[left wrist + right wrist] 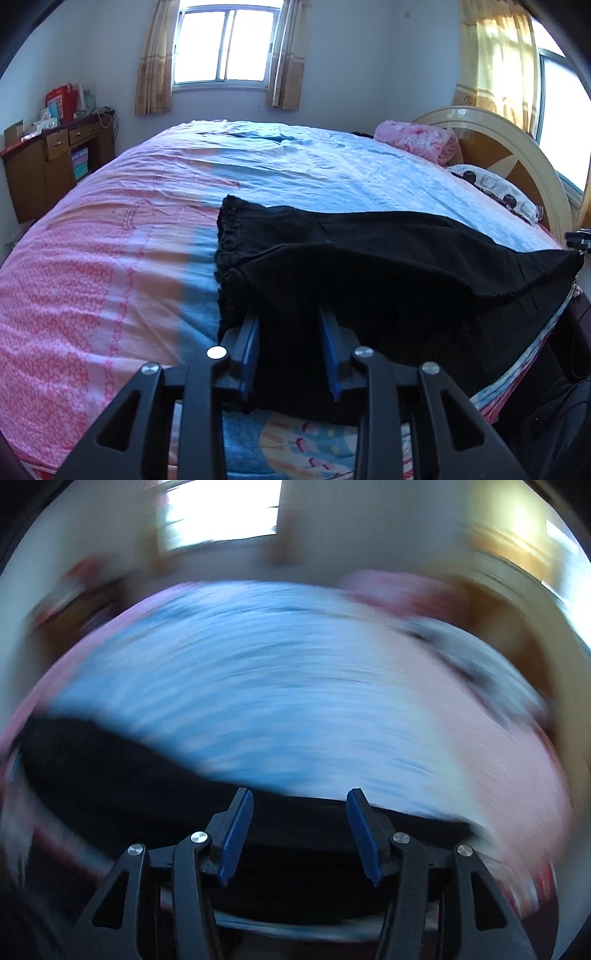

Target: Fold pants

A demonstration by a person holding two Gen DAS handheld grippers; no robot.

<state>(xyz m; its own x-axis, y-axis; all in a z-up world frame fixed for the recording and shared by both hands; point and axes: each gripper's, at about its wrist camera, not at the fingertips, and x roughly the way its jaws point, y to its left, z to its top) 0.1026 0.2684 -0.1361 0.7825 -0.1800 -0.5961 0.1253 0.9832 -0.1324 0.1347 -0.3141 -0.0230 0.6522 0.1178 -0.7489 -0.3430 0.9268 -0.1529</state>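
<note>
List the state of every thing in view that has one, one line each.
black pants: folded over, lying on the bed
left gripper: jaws apart, fabric between them, no clamp visible
right gripper: open, over the pants' edge
curtains: drawn aside
bedsheet: spread, wrinkled

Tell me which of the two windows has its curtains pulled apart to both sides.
The window on the far wall, above the bed's far edge: its glass is bare between two curtains. At the window behind the headboard, a curtain covers part.
</note>
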